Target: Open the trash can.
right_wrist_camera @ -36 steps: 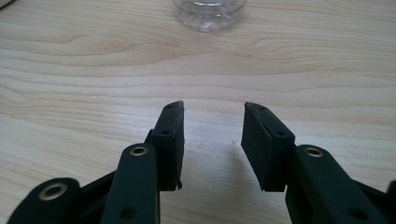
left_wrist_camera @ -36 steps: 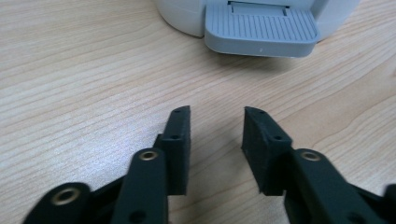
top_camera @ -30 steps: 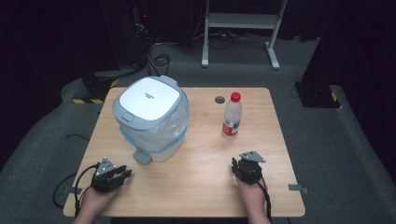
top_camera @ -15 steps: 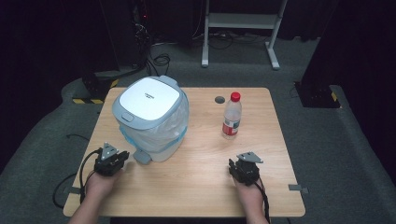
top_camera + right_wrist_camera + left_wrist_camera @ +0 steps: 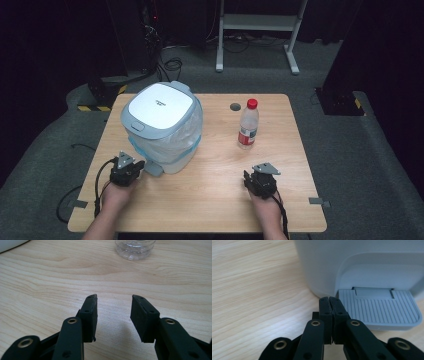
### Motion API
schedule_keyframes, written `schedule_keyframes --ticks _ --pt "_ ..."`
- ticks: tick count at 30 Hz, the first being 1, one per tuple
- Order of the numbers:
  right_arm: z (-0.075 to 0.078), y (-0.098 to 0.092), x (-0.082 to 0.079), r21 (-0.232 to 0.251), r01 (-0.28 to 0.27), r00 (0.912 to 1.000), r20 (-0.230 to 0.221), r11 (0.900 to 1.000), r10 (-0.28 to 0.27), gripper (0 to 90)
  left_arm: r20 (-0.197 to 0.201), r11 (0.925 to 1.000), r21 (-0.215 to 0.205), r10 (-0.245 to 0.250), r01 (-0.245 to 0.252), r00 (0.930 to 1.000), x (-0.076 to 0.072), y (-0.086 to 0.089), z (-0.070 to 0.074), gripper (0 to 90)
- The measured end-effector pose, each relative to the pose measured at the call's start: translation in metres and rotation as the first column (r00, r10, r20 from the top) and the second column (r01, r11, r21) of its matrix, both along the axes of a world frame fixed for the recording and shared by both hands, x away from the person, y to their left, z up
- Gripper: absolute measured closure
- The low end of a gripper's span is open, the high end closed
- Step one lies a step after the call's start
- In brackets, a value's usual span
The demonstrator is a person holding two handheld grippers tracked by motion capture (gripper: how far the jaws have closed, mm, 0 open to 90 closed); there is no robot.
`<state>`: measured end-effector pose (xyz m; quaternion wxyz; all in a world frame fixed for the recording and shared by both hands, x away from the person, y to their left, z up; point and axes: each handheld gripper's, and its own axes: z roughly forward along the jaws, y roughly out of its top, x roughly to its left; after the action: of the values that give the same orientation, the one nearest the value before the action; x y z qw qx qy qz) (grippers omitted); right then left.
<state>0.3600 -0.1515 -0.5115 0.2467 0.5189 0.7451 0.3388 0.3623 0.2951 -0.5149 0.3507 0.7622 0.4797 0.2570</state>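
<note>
Black jaws of the left gripper are pressed together on nothing, and over the last second it has slid from the worktop's near-left corner up to the ribbed pedal of the pedal bin at the left side. That suggests pressing the pedal to lift the lid comes next. The right gripper waits parted and empty near the front edge, the water bottle beyond it.
</note>
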Motion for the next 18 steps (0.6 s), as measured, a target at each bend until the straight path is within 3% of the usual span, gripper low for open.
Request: schedule_keyframes --ticks 8,13,16,18 --pt "0.0 0.002 -0.001 -0.006 -0.012 0.9999 0.006 1.0 0.012 56.8 -0.017 0.9962 0.003 -0.087 0.087 0.996 -0.02 -0.039 0.0 84.1" --pt "-0.001 0.004 -0.001 -0.006 -0.021 0.9998 0.002 1.0 0.021 56.8 -0.037 0.9834 0.017 -0.18 0.181 0.983 -0.029 -0.068 -0.004 77.4" --pt "0.001 0.008 -0.002 -0.005 -0.035 0.9994 0.008 0.999 0.035 57.3 -0.042 0.9794 0.049 -0.194 0.196 0.9801 -0.032 -0.078 -0.007 73.2" --pt "0.002 0.01 -0.003 -0.002 -0.046 0.9988 0.015 0.999 0.046 57.3 -0.035 0.9857 0.009 -0.168 0.168 0.9852 -0.032 -0.075 -0.009 70.2"
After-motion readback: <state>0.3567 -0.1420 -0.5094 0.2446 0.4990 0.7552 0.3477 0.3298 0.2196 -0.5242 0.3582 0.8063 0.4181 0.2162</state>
